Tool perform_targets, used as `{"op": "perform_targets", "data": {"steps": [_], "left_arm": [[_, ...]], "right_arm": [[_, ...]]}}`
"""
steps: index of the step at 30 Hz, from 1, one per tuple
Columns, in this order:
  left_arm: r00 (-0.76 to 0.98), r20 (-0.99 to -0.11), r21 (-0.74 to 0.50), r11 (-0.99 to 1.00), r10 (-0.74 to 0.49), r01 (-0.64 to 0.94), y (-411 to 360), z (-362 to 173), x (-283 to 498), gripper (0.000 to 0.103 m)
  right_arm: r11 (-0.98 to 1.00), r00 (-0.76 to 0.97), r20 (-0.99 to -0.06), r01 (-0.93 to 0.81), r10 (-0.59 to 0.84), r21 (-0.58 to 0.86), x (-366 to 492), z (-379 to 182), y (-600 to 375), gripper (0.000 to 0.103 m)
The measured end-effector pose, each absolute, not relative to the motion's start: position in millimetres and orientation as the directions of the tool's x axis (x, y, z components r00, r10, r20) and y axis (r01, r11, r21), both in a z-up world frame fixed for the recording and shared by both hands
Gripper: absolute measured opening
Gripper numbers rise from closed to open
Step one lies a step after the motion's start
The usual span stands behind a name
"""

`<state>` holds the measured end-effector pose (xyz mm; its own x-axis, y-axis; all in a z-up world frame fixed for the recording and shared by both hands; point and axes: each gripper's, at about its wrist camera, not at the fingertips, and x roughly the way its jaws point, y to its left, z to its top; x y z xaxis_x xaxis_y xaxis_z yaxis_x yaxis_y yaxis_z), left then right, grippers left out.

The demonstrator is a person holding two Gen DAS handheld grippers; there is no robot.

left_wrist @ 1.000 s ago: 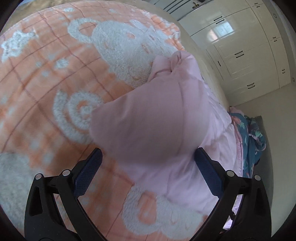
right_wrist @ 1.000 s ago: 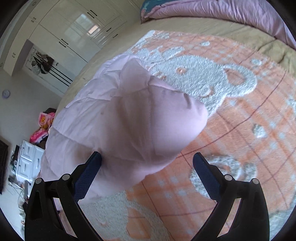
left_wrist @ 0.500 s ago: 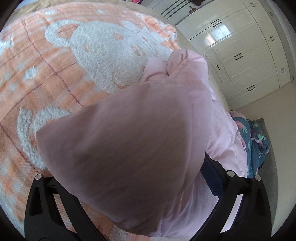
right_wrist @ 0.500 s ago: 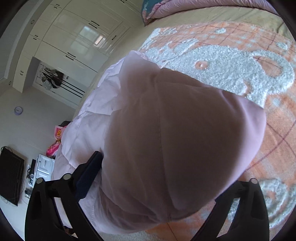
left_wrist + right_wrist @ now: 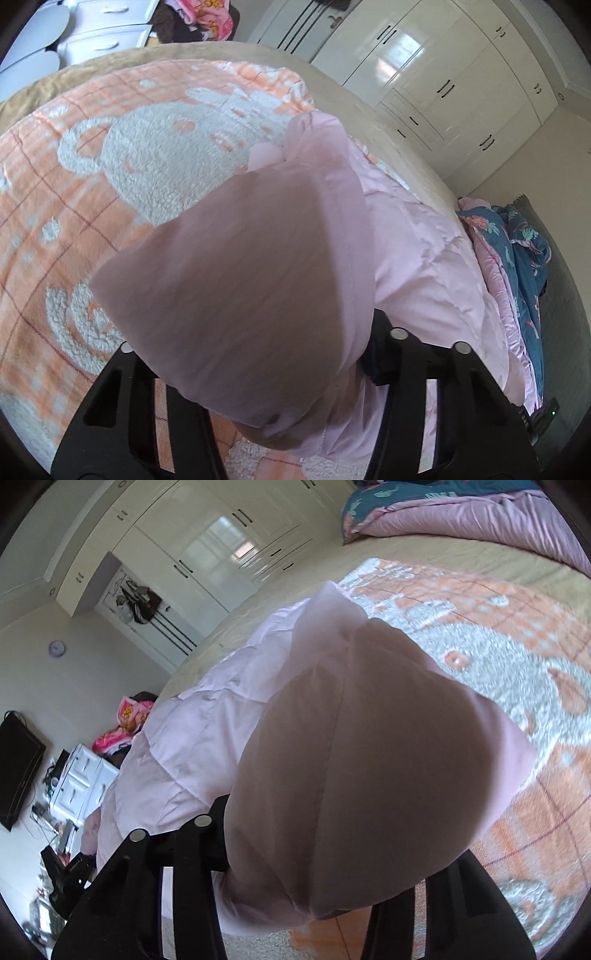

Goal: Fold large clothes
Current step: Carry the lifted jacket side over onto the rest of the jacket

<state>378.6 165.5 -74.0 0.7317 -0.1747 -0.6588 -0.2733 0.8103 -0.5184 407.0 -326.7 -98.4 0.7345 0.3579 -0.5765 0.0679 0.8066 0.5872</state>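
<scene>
left wrist view has the left tongs [image 5: 255, 373] closing on a puffy corner of the pink padded jacket [image 5: 424, 266], the right tongs [image 5: 325, 853] closing likewise, the garment's body trailing between them across the orange blanket [image 5: 74, 221] on the bed.

A bunched fold of the pink padded garment [image 5: 251, 288] covers the fingertips of the closing left gripper [image 5: 255, 369] and closing right gripper [image 5: 325, 856], so pad contact cannot be confirmed, while the orange blanket [image 5: 74, 221] runs past the frame edge.
</scene>
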Motion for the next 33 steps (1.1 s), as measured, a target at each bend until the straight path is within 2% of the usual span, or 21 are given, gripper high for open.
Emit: {"op": "perform_targets", "data": {"steps": [6,17,33], "left_arm": [[0.757,-0.636,-0.476,0.848,-0.149,-0.233,157.5,-50.2,375.8,0.032],[0.798,-0.59,-0.389,0.909,-0.122,-0.148,140.3,11.1,346.8,0.03],[0.769,-0.626,-0.373,0.916,-0.13,-0.149,140.4,24.9,283.6,0.03]], "right_arm": [[0.869,0.745,-0.578,-0.005,0.334,0.495,399.9,-70.9,-311.0,0.032],[0.935,0.779,-0.54,-0.163,0.317,0.315,371.1,-5.5,-283.8,0.028],[0.934,0.759,-0.562,-0.176,0.33,0.311,301.5,9.5,-288.6,0.028]]}}
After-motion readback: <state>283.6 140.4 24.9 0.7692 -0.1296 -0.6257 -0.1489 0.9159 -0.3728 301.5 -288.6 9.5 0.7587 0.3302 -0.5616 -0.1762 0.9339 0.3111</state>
